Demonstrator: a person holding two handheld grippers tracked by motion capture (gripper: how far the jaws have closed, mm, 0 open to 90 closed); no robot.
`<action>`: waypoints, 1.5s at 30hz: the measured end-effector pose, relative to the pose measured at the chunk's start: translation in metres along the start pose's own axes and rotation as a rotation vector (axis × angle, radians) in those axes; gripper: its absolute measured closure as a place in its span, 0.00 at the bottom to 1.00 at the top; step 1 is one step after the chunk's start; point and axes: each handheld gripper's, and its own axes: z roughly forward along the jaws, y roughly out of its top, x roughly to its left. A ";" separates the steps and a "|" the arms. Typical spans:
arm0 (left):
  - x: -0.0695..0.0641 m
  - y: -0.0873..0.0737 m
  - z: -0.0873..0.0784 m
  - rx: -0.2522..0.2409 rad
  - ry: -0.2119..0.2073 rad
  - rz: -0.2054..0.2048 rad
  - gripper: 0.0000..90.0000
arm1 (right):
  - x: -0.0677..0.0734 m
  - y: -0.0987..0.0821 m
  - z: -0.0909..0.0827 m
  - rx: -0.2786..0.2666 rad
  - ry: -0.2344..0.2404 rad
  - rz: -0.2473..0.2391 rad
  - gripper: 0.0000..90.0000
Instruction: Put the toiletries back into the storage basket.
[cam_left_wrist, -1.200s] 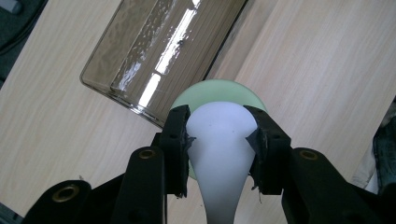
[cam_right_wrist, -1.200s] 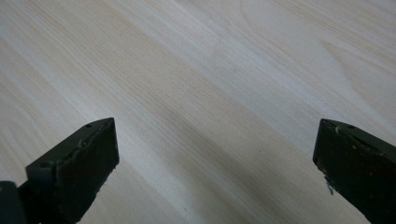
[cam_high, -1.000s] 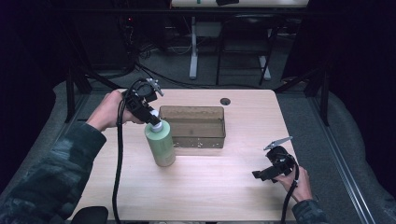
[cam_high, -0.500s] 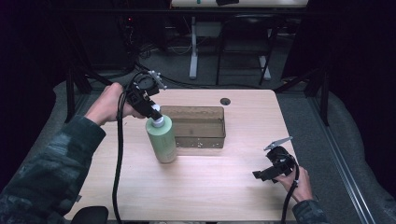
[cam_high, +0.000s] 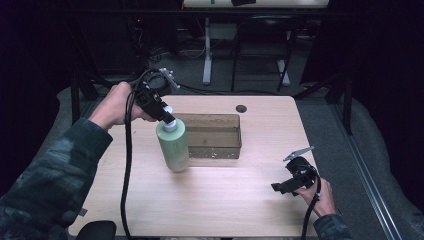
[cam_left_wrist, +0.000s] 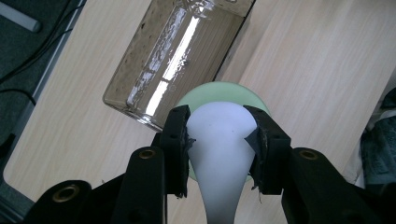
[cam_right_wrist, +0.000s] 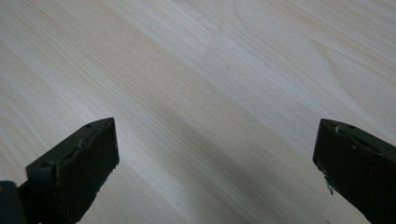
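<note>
The pale green bottle (cam_high: 173, 147) stands upright just in front of the clear rectangular container (cam_high: 210, 136), near the left half of the wooden surface (cam_high: 220, 200); I cannot tell whether its base touches the wood. My left gripper (cam_high: 162, 113) is clamped on its white cap (cam_left_wrist: 222, 140), a black jaw pressing on either side, coming at it from above and behind. My right gripper (cam_high: 280, 187) hovers low over the near right part of the surface, well apart from the bottle, its jaws spread wide with bare wood between them.
</note>
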 end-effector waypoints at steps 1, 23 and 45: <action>0.000 0.001 -0.001 0.000 -0.003 -0.006 0.70 | 0.000 0.000 0.000 -0.001 0.002 0.003 0.00; 0.003 0.018 -0.026 -0.004 0.050 0.008 0.70 | 0.000 0.001 0.000 0.008 -0.007 -0.004 0.00; 0.015 0.035 -0.048 0.001 0.093 0.002 0.70 | 0.000 0.000 0.000 0.010 -0.012 -0.002 0.00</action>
